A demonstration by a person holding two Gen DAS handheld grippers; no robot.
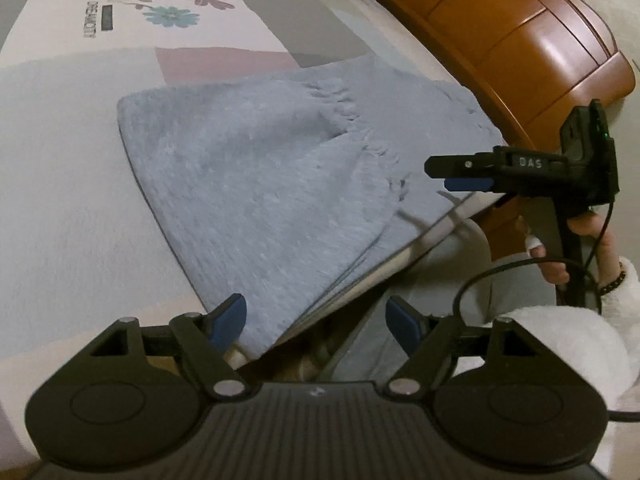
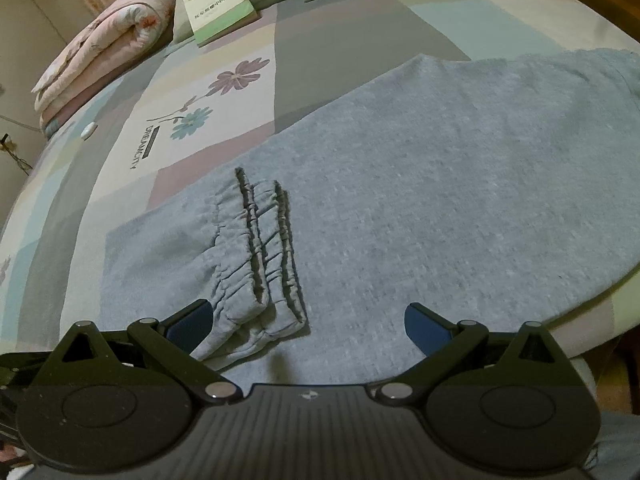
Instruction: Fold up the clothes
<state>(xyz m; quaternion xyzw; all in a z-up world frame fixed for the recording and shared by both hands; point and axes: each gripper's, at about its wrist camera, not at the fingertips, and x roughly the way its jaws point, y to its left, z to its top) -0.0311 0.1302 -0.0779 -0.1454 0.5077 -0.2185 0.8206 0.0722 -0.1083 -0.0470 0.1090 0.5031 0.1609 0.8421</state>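
Patchwork bedsheet (image 2: 332, 40) carries grey-blue sweatpants (image 2: 400, 200), folded over at least once: 2 elastic cuffs (image 2: 272, 248) lie atop, at 9 o'clock of centre. Further folds may remain. Left gripper (image 1: 316, 320) spread, empty, at near corner. Right gripper (image 2: 308, 324) spread, empty, at cuffs.

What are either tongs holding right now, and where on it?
Nothing. The left tongs and right tongs are both open above the grey pants on the bed, with no cloth pinched between their fingers.

grey-blue trousers (image 2: 420, 208) | pastel patchwork floral bedsheet (image 2: 328, 36) | pink floral quilt (image 2: 108, 40)
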